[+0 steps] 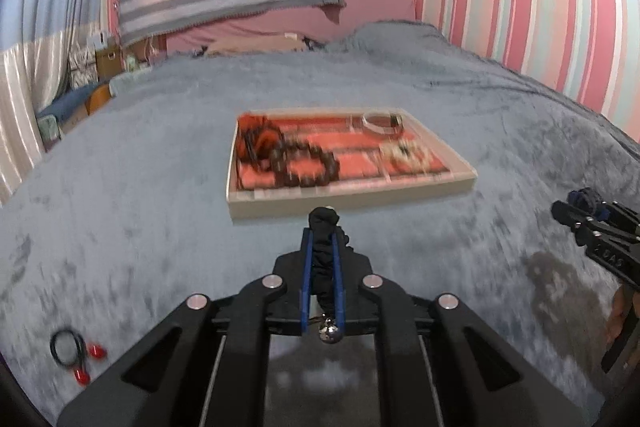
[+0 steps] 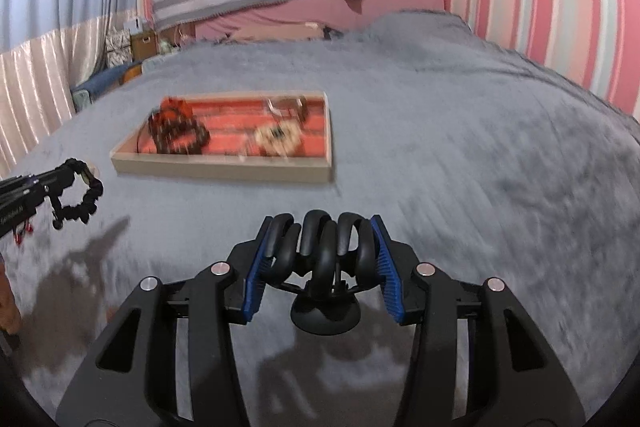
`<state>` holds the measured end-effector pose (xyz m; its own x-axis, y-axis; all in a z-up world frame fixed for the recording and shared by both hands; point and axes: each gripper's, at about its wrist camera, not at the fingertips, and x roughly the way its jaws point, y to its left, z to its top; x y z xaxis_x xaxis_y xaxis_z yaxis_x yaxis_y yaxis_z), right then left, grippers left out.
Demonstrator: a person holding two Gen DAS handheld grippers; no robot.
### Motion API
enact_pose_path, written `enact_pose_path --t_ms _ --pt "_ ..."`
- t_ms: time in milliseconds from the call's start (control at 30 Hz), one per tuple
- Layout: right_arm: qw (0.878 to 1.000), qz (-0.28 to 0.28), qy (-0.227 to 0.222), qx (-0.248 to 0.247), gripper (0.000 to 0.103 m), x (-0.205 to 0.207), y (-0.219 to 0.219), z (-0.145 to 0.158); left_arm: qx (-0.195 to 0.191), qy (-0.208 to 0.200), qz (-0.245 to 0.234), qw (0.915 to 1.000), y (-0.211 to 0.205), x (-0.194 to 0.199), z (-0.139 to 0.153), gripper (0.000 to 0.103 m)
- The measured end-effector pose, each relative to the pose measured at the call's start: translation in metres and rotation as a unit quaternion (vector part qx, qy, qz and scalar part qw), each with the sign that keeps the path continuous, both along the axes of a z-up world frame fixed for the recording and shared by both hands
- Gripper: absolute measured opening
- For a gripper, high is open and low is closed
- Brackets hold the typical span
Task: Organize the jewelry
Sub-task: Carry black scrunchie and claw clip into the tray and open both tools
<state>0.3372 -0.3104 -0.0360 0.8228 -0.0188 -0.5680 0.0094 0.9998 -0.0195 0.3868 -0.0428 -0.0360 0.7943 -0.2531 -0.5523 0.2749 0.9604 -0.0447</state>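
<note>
My left gripper [image 1: 323, 223] is shut on a black fabric hair tie [image 1: 325, 251] with a silver bead [image 1: 329, 334] hanging near the jaw base; in the right wrist view it shows as a ruffled loop [image 2: 82, 199] held above the bed. My right gripper [image 2: 322, 227] is shut on a black claw hair clip [image 2: 320, 255], held above the grey blanket. The jewelry tray [image 1: 344, 197], beige with red lining, lies ahead and holds a dark bead bracelet [image 1: 308, 167], a pale bracelet [image 1: 406, 153] and a white bangle [image 1: 380, 123]. The tray also shows in the right wrist view [image 2: 224, 171].
A black hair elastic with red beads [image 1: 74, 357] lies on the grey blanket [image 1: 140, 187] at the lower left. The bed runs to a pink headboard [image 1: 360, 11] and striped wall; boxes and clutter [image 1: 104, 59] stand off the left edge.
</note>
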Motion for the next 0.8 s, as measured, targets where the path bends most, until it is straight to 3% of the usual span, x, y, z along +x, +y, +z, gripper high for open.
enact_pose_path --t_ms 300,800 --pt "1.000 0.002 -0.013 0.012 0.047 0.100 0.026 0.001 0.003 -0.035 0.023 0.9991 -0.011 0.068 0.010 0.009" --pt "1.000 -0.021 0.014 0.009 0.047 0.214 0.033 -0.042 -0.009 -0.012 0.036 0.9992 -0.018 0.172 -0.021 0.010"
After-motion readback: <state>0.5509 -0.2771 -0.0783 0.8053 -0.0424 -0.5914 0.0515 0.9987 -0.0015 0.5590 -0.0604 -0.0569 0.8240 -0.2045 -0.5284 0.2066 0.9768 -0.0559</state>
